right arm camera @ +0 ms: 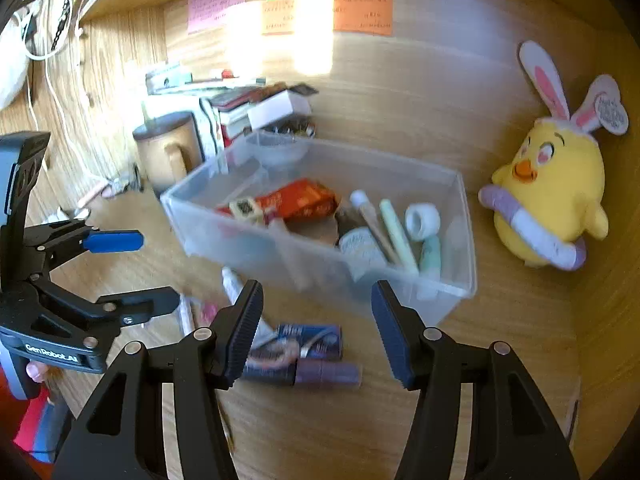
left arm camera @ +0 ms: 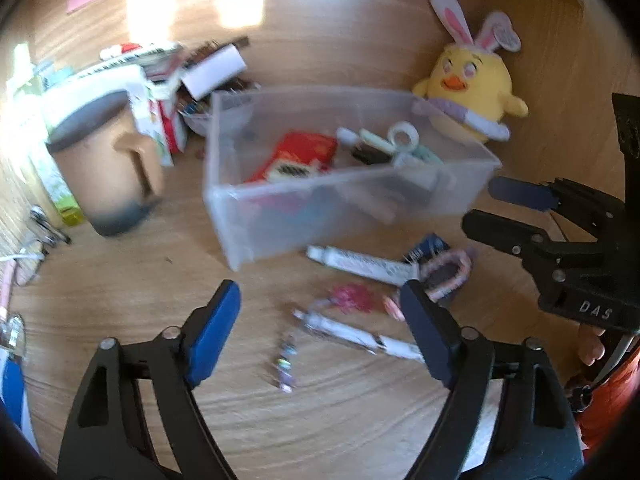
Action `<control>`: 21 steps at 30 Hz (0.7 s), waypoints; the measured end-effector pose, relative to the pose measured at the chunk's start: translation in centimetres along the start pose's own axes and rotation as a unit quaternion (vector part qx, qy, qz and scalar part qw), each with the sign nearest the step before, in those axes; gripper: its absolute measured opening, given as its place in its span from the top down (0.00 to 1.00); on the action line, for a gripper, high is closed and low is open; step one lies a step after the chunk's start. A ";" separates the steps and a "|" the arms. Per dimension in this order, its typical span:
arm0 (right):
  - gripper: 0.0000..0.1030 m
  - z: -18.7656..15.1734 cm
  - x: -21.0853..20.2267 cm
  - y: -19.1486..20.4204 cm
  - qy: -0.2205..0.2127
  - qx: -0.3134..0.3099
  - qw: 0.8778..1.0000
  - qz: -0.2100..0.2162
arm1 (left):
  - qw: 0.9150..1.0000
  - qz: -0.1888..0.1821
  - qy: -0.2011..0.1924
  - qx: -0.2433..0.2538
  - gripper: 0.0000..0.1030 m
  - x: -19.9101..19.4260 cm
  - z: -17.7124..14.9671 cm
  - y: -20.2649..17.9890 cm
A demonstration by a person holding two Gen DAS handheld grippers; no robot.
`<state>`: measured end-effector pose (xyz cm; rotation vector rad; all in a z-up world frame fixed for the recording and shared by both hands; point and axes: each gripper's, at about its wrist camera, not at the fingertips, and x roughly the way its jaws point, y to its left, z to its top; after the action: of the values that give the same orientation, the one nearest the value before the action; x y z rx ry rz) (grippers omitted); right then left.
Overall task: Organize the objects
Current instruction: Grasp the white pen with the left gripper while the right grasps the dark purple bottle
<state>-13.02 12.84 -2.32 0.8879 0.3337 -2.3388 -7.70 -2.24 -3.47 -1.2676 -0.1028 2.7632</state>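
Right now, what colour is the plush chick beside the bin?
Yellow plush chick, clearest in the right wrist view.

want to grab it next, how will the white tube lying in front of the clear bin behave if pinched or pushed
The white tube looks like a soft squeeze tube, so it would probably dent under a pinch. It lies flat on the wooden desk, with a flattened end, so it should slide rather than roll. Likely light.

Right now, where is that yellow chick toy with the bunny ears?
The yellow chick toy sits on the wooden desk, outside the clear plastic bin, just beyond its right end and against the back panel; both views show it upper right.
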 end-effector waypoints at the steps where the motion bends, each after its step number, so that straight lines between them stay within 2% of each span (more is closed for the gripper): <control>1: 0.49 -0.4 0.0 0.0 0.003 0.001 1.000 0.001 | 1.000 -0.004 0.008 0.001 0.26 0.3 -0.3 -0.5; 6: 0.48 -2.0 -0.3 -0.4 0.012 0.012 1.000 0.005 | 1.000 0.006 0.028 -0.003 0.29 1.1 -1.6 -2.0; 10: 0.40 -3.0 -0.9 -1.0 0.009 0.018 1.000 0.001 | 0.999 0.024 0.031 0.001 0.32 1.5 -2.3 -2.7; 12: 0.39 -3.2 -1.0 -1.2 0.007 0.020 1.000 0.001 | 0.999 0.021 0.039 0.001 0.42 1.8 -2.5 -2.7; 16: 0.38 -3.9 -1.3 -1.3 0.012 0.022 1.000 0.005 | 0.998 0.005 0.055 -0.004 0.53 2.2 -3.1 -2.4; 18: 0.34 -4.4 -1.2 -1.1 0.019 0.020 1.000 0.009 | 0.999 0.009 0.053 0.002 0.61 1.9 -3.3 -2.3; 20: 0.26 -4.9 -1.1 -0.8 0.025 0.017 0.999 0.011 | 0.999 0.007 0.052 0.000 0.65 1.6 -3.5 -1.9; 21: 0.25 -5.1 -1.0 -0.6 0.027 0.015 0.999 0.013 | 0.999 0.006 0.053 0.000 0.68 1.5 -3.6 -1.8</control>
<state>-10.16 15.94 -5.38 0.9649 0.3090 -2.3055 -5.79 -0.23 -6.75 -1.4156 -0.0880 2.6999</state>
